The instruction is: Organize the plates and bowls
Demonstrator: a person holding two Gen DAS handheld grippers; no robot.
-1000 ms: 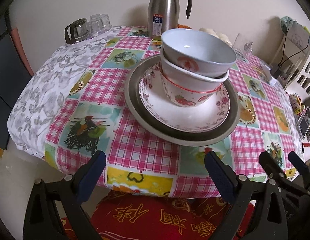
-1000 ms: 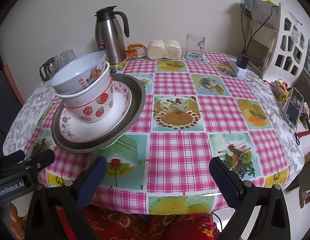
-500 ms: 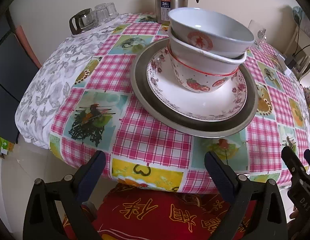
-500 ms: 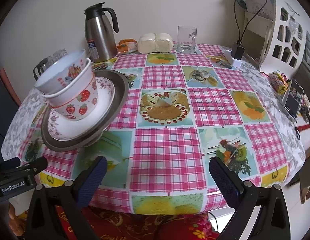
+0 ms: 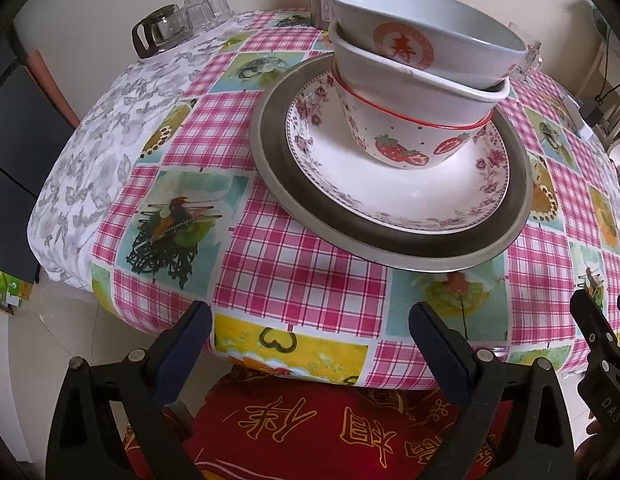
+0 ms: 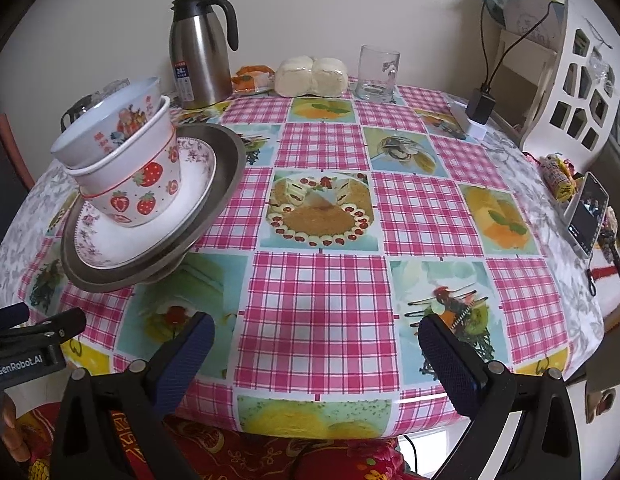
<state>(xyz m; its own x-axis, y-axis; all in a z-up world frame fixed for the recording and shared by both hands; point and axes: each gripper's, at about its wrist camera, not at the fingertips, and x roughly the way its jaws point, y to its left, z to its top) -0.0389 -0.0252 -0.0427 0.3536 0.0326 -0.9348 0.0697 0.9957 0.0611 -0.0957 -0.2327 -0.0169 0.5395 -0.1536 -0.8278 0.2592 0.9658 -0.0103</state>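
I'm watching the left gripper closing in on the stack: over the last second the dishes have been growing in its view, and the steel flask that showed whole is now cut off at the top of that view. Its jaws are standing wide with nothing between them, just short of the table's near edge. The stack itself is sitting as it was: the bowl with the red emblem is nesting in the strawberry bowl, which is resting on the floral plate, which is lying in the grey metal plate, all on the checked tablecloth. From the right wrist the same pile is sliding toward the left edge of view, so I'm reading the right gripper as swinging away over bare cloth, its jaws also spread wide and holding nothing. For the task, everything is already gathered in one pile, bowls over plates. That fits dishes freshly collected as well as a pile about to be taken apart and sorted, and I'm not calling which.
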